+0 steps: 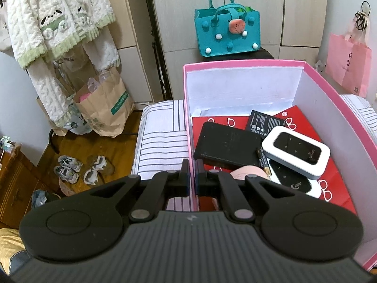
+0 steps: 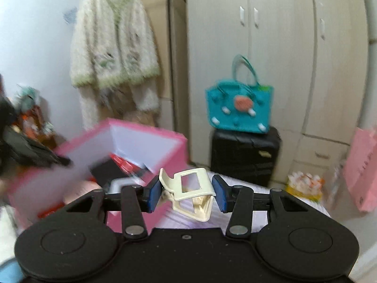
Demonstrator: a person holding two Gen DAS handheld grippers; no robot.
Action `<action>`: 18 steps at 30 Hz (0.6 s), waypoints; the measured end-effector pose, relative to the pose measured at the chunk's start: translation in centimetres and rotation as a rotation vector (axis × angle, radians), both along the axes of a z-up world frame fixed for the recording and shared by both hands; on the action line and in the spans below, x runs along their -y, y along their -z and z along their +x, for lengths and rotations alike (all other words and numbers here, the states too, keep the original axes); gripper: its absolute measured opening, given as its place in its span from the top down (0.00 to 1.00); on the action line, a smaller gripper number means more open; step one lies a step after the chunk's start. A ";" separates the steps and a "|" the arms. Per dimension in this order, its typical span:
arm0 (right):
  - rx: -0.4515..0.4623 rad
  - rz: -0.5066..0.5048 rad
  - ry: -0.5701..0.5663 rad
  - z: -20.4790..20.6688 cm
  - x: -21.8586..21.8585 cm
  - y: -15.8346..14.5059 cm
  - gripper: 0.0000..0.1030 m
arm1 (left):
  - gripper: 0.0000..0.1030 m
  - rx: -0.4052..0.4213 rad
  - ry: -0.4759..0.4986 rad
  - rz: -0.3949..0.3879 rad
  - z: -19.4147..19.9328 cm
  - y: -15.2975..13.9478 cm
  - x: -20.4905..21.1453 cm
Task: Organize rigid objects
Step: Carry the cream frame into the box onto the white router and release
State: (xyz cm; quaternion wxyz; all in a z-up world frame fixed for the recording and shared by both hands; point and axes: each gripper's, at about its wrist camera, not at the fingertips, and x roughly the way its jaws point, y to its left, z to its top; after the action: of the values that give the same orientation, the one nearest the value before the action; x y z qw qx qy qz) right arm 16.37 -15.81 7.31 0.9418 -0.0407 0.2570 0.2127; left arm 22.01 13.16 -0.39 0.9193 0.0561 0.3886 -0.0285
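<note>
Left wrist view shows the left tool [image 1: 193,179] clamped tight on the near wall of the pink cardboard box [image 1: 329,87]; inside lie a black flat case [image 1: 227,145] and a white pocket router [image 1: 296,151]. In the right wrist view, the right tool [image 2: 186,193], half open, pinches a cream plastic claw clip [image 2: 188,188] at lower centre, outside the box. I judge that several items are stored and that the clip is left.

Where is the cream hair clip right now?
In the right wrist view, the cream hair clip sits between the blue pads of the right hand-held gripper, lifted above the striped bedding just right of the pink box.
</note>
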 end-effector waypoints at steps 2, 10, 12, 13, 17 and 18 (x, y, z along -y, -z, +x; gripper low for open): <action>0.011 0.017 -0.051 0.0 -1.1 -1.1 0.49 | 0.96 0.002 -0.001 -0.003 -0.1 0.1 0.0; -0.003 -0.117 -0.197 2.7 -8.2 -0.9 0.49 | 0.96 0.003 -0.006 -0.010 -0.1 0.3 -0.1; 0.014 -0.169 -0.188 3.5 -9.5 -0.3 0.49 | 0.96 0.004 -0.005 -0.007 -0.1 0.2 0.0; 0.019 -0.189 -0.184 3.9 -9.9 0.0 0.49 | 0.96 0.006 -0.005 -0.006 -0.1 0.2 0.0; 0.009 -0.230 -0.154 5.3 -10.7 1.4 0.49 | 0.96 0.004 0.002 -0.005 0.0 0.2 0.0; 0.004 -0.232 -0.146 5.7 -10.8 1.7 0.49 | 0.96 0.004 0.002 -0.008 0.0 0.2 0.0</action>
State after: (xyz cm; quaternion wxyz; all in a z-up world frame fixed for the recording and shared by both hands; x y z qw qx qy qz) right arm 22.10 -5.01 5.63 0.9133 -0.1684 0.2741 0.2496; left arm 22.04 13.21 -0.61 0.9202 0.0528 0.3867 -0.0311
